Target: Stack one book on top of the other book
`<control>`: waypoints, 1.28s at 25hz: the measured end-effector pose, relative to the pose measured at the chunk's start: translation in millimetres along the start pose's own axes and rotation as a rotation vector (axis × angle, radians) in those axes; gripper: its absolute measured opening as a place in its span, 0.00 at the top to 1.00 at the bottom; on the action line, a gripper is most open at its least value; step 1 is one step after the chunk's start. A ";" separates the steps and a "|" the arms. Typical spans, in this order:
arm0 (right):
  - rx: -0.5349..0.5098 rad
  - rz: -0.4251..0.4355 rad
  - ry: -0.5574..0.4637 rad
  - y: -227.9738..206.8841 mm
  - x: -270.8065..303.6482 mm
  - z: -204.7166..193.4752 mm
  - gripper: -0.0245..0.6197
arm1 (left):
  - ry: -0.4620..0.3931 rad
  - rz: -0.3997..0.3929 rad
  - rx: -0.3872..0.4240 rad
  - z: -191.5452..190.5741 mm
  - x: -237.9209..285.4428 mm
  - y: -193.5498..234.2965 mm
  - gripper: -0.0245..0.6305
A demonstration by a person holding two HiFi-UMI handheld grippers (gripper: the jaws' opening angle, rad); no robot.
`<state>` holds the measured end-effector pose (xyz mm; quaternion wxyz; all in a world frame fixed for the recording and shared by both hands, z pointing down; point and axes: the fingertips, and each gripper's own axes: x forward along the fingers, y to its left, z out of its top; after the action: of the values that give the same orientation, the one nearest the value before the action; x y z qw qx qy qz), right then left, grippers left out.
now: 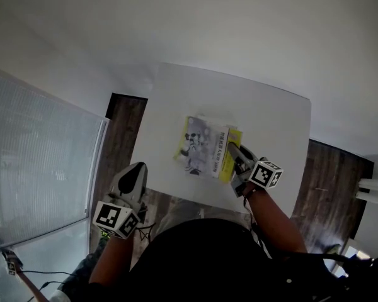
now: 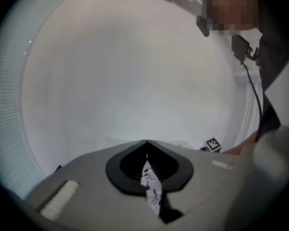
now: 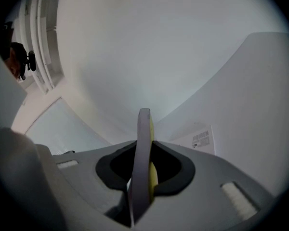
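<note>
Two books lie together mid-table in the head view: one with a white and yellow cover bearing a black cartoon (image 1: pixel 198 145), and a yellow book (image 1: pixel 230 151) along its right side, overlapping it. My right gripper (image 1: pixel 234 151) is shut on the yellow book's near right edge. In the right gripper view that book (image 3: pixel 143 153) stands edge-on between the jaws of the right gripper (image 3: pixel 144 139), pale with a yellow side. My left gripper (image 1: pixel 133 176) hovers off the table's near left corner, jaws together (image 2: pixel 146 143), holding nothing that I can make out.
The white table (image 1: pixel 264 124) stands on dark wood flooring (image 1: pixel 123 131). A ribbed translucent panel (image 1: pixel 38 156) runs along the left. A printed white patch (image 3: pixel 202 138) shows beyond the right jaws. The person's body (image 1: pixel 195 257) fills the near side.
</note>
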<state>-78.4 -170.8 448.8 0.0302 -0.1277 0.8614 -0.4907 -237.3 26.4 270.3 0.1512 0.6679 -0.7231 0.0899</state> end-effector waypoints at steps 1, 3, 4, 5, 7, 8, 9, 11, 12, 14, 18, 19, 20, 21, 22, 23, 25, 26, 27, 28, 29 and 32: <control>0.001 -0.006 0.003 -1.2 -0.3 0.1 0.84 | 0.000 0.005 -0.002 0.2 -2.1 -0.9 0.95; 0.011 -0.023 0.013 -6.6 -1.0 -1.7 0.84 | 0.002 0.017 -0.005 -1.3 -7.4 -1.6 0.95; 0.017 -0.030 0.017 -10.1 -1.6 -2.6 0.84 | 0.005 0.024 -0.005 -2.4 -10.2 -1.7 0.95; 0.021 -0.037 0.020 -13.8 -2.4 -2.7 0.84 | 0.009 0.030 -0.005 -3.8 -13.0 -1.8 0.95; 0.023 -0.045 0.026 -18.5 -3.4 -1.6 0.84 | 0.013 0.042 -0.008 -5.9 -18.3 -1.8 0.95; 0.023 -0.048 0.030 -20.6 -3.3 -1.4 0.84 | 0.014 0.049 -0.009 -6.2 -20.5 -1.7 0.95; 0.027 -0.050 0.033 -22.4 -2.8 -1.8 0.84 | 0.016 0.054 -0.008 -7.3 -22.1 -1.5 0.95; 0.041 -0.055 0.039 -25.9 -1.8 -4.0 0.85 | 0.027 0.062 -0.006 -10.6 -23.7 -1.8 0.95; 0.045 -0.060 0.044 -28.0 -1.5 -5.2 0.85 | 0.031 0.067 -0.010 -11.6 -24.2 -2.0 0.95; 0.043 -0.078 0.059 -30.3 -0.1 -7.7 0.85 | 0.034 0.070 -0.016 -11.7 -25.9 -1.5 0.95; 0.036 -0.108 0.077 -32.2 6.7 -17.0 0.85 | 0.026 0.068 -0.011 -12.7 -30.8 4.2 0.95; 0.038 -0.118 0.075 -35.0 6.8 -18.8 0.84 | 0.030 0.065 -0.006 -16.0 -30.7 4.3 0.95; 0.041 -0.130 0.073 -39.1 6.9 -20.5 0.84 | 0.036 0.064 -0.002 -20.4 -29.8 4.5 0.95; 0.044 -0.146 0.073 -43.6 7.4 -22.2 0.83 | 0.041 0.065 -0.001 -24.5 -28.6 5.3 0.95; 0.046 -0.162 0.075 -47.7 8.2 -24.2 0.83 | 0.043 0.068 -0.004 -26.8 -27.5 6.4 0.95; 0.049 -0.178 0.077 -51.2 9.0 -26.5 0.82 | 0.042 0.072 -0.007 -27.4 -26.9 7.3 0.95; 0.057 -0.202 0.083 -56.8 8.9 -30.3 0.82 | 0.039 0.078 -0.007 -26.7 -26.8 7.4 0.95; 0.060 -0.214 0.086 -59.6 7.8 -31.7 0.81 | 0.040 0.078 -0.007 -27.1 -26.9 6.4 0.95; 0.064 -0.227 0.089 -62.8 6.2 -32.9 0.81 | 0.041 0.079 -0.006 -27.6 -27.2 4.9 0.95; 0.070 -0.241 0.092 -66.1 4.5 -34.2 0.80 | 0.042 0.081 -0.006 -27.8 -27.6 3.5 0.95; 0.077 -0.252 0.094 -69.3 3.2 -35.7 0.80 | 0.041 0.083 -0.006 -28.0 -28.2 2.7 0.95; 0.088 -0.274 0.101 -76.5 1.4 -38.1 0.72 | 0.036 0.087 -0.007 -27.4 -30.6 2.6 0.95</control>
<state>-72.0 -176.4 533.9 -0.0749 -0.2175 0.8142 -0.5331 -235.3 64.5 285.8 0.1624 0.6335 -0.7491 0.1059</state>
